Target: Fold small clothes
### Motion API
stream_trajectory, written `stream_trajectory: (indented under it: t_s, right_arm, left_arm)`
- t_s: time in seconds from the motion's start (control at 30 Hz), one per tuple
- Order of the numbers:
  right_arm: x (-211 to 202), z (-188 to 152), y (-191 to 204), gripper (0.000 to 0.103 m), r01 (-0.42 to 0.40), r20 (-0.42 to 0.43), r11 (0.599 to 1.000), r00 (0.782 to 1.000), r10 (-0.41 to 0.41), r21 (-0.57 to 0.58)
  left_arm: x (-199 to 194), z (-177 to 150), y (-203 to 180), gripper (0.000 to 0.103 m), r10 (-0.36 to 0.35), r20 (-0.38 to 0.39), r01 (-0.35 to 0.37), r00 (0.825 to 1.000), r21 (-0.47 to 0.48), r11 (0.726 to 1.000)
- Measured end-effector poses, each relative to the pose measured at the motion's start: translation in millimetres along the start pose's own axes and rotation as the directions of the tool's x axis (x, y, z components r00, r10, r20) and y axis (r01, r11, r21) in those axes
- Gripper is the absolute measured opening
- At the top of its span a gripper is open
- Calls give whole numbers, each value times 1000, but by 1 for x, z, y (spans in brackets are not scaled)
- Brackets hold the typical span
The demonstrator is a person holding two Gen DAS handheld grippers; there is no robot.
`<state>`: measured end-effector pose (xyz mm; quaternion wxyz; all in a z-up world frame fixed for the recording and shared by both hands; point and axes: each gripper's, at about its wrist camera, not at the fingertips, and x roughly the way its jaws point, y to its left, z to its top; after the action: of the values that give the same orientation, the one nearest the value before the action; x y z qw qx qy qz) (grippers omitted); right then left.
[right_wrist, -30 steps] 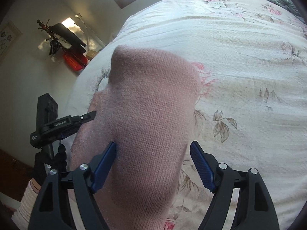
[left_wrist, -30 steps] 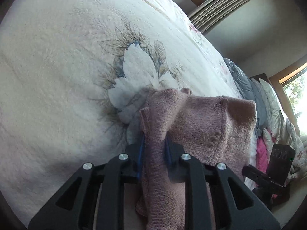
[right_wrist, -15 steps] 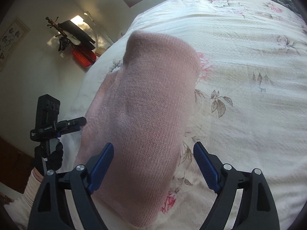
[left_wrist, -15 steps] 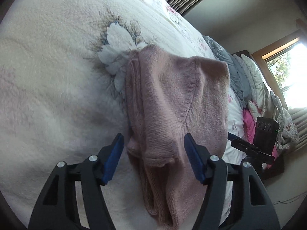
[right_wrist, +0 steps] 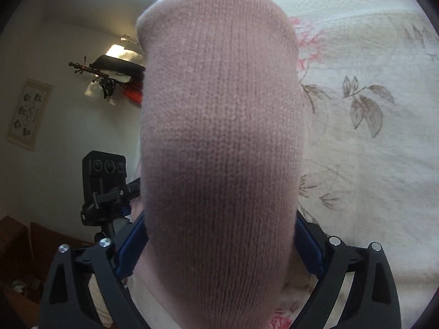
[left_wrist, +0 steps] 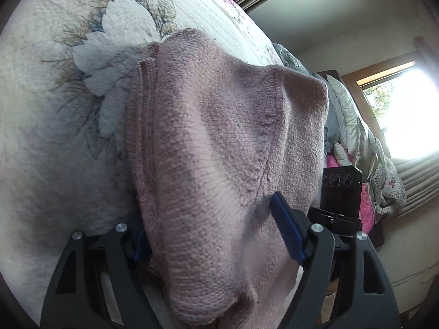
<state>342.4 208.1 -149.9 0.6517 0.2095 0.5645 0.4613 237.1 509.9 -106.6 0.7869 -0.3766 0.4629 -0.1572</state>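
I see a pink knit garment [left_wrist: 219, 142], matt and coarse, its ribbed stitches plain in my right view [right_wrist: 219, 142]. The bedspread [left_wrist: 41, 142] under it is nubbly quilted cloth. My left gripper [left_wrist: 211, 233] is matt black plastic with blue pads [left_wrist: 286, 231] and shiny metal screws.

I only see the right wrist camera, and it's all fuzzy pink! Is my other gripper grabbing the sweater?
Observer: No. The left gripper is open, with one finger on either side of the dusty-pink knitted sweater.
Operator: Is it folded?
Observer: It looks so. Layered ribbed edges stack along its left side, and it lies on the cream floral quilt.
Operator: What's next to it?
Observer: A big white printed flower on the quilt, partly tucked under that edge.
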Motion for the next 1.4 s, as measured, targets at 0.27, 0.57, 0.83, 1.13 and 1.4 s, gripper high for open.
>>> stream_trajectory:
  t_s: [0.27,0.57,0.83,1.13,1.4]
  right_arm:
    - [-29,-14,17,66,-14,46,998,999,17,-67]
    - [-143,-63,28,64,-40,111,990,992,56,-133]
    - [-237,-132,-13,65,15,147,999,989,-9,-45]
    - [-237,-176,-97,66,42,134,989,989,-61,142]
    - [-209,-184,-114,76,114,120,980,984,-135,166]
  left_arm:
    - [-19,-14,-16,36,-151,58,152,987,-13,988]
    - [-23,-55,-109,36,-303,40,300,952,66,952]
    - [35,-104,-175,36,-302,-63,308,951,103,946]
    - [107,-139,-170,37,-118,-125,126,985,57,990]
    - [109,-142,-138,47,-11,-114,18,993,61,998]
